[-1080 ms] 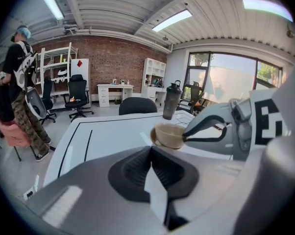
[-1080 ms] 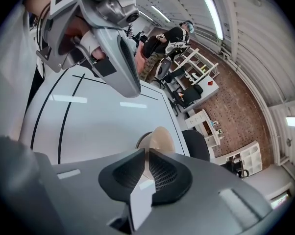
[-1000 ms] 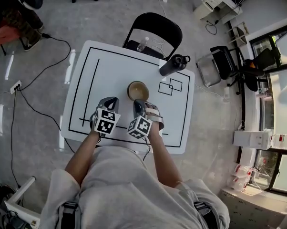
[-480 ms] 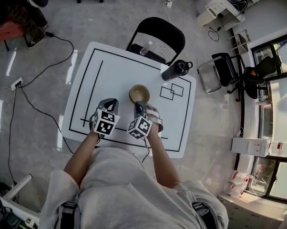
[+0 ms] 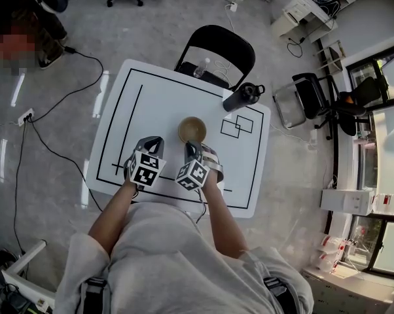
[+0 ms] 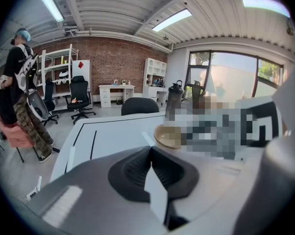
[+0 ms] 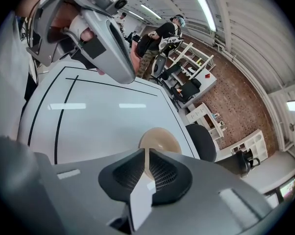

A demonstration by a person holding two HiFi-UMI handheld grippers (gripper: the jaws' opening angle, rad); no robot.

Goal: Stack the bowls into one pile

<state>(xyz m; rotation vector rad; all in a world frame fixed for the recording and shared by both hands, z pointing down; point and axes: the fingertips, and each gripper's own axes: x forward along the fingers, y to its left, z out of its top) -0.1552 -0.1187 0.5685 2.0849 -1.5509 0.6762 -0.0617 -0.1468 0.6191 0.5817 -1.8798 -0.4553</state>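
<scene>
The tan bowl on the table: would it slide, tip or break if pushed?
Probably stiff: the bowl holds a crisp round rim. Its low, wide shape suggests it would slide on the smooth table rather than tip. Whether it breaks easily can't be told.

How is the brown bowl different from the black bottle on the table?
The bowl is tan, low and open on top; the bottle is black, tall and has a lid. The bowl sits near the table's middle; the bottle stands upright at its far right corner. Both rest on the white table.
</scene>
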